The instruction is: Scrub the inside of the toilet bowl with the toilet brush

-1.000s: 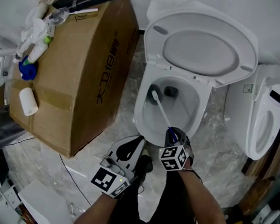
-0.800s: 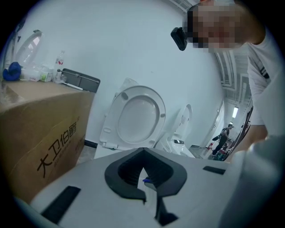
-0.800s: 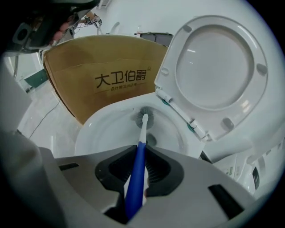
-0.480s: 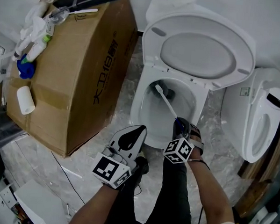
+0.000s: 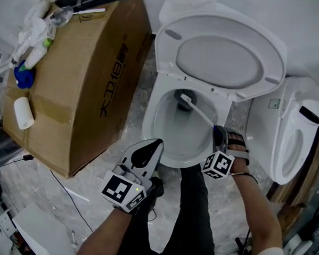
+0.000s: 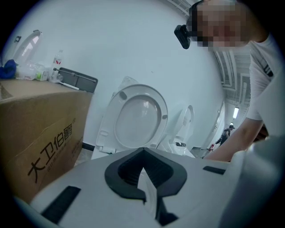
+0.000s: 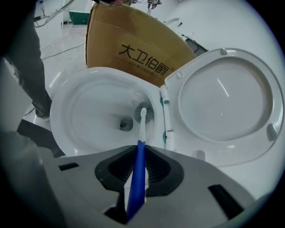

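The white toilet bowl [image 5: 155, 130] stands open with its lid [image 5: 222, 53] raised. My right gripper [image 5: 218, 137] hovers over the bowl's right front rim, shut on the blue handle of the toilet brush [image 5: 200, 114]. The white shaft slants down into the bowl, and the dark bristle head [image 5: 183, 101] rests at the back by the drain. In the right gripper view the gripper [image 7: 139, 153] holds the blue handle [image 7: 137, 178], with the brush head [image 7: 143, 111] against the bowl's [image 7: 62, 107] far wall. My left gripper [image 5: 145, 152] is shut and empty, just outside the front rim [image 6: 143, 153].
A large cardboard box [image 5: 77, 77] stands left of the toilet with tubes, a blue cloth and a roll on top. A second toilet [image 5: 292, 142] stands close on the right. A black cable [image 5: 66, 183] lies on the marble floor. The person's dark trousers [image 5: 192, 216] are below.
My right gripper has moved right along the bowl's rim. The brush head swept from the left wall of the bowl to the back by the drain. The left gripper stayed shut.
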### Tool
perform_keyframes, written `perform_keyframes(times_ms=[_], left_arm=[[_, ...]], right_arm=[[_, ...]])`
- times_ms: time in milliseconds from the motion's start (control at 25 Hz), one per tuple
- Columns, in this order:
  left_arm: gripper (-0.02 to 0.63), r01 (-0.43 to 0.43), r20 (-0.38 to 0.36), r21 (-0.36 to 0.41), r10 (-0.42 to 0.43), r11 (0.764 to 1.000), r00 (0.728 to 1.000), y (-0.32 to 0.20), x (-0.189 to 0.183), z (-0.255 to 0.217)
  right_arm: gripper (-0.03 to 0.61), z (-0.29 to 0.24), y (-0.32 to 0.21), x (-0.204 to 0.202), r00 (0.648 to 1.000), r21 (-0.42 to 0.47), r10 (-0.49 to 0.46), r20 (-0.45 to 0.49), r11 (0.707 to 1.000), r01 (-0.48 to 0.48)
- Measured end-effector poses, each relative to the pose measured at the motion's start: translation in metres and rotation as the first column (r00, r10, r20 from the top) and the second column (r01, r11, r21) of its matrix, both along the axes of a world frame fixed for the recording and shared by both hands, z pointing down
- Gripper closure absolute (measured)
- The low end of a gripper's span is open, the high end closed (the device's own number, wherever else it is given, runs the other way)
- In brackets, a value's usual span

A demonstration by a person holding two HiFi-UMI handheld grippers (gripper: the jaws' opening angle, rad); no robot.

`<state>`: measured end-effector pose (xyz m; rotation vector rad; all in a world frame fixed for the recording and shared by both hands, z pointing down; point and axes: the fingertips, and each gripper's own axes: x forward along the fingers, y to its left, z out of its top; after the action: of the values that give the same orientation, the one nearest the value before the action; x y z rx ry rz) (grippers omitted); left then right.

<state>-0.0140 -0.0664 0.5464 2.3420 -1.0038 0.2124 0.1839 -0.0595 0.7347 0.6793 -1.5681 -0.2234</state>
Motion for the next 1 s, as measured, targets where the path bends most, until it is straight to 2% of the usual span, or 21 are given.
perform_keyframes(times_ms=[360,680,840,1000], left_arm=[[0.607,0.013,-0.014,-0.005,-0.013,1.000,1.000,0.001,0.005,-0.005],[0.607,0.039,-0.032,-0.007,-0.039,0.999,0.999,0.002,-0.004,-0.018],[0.607,0.046,-0.044,-0.008,-0.046,0.999,0.998,0.002,-0.007,-0.023],[0.607,0.043,-0.055,-0.006,-0.044,0.999,0.998,0.002,-0.008,-0.028]], right_arm=[[0.517,-0.009,0.007,0.034,0.996,-0.054,0.000,-0.089,0.999,-0.005],[0.517,-0.020,0.025,0.061,0.984,-0.166,0.004,-0.180,0.986,-0.034],[0.517,-0.026,0.030,0.062,0.980,-0.223,-0.003,-0.198,0.974,-0.042],[0.517,-0.024,0.040,0.061,0.979,-0.305,0.014,-0.203,0.949,-0.077]])
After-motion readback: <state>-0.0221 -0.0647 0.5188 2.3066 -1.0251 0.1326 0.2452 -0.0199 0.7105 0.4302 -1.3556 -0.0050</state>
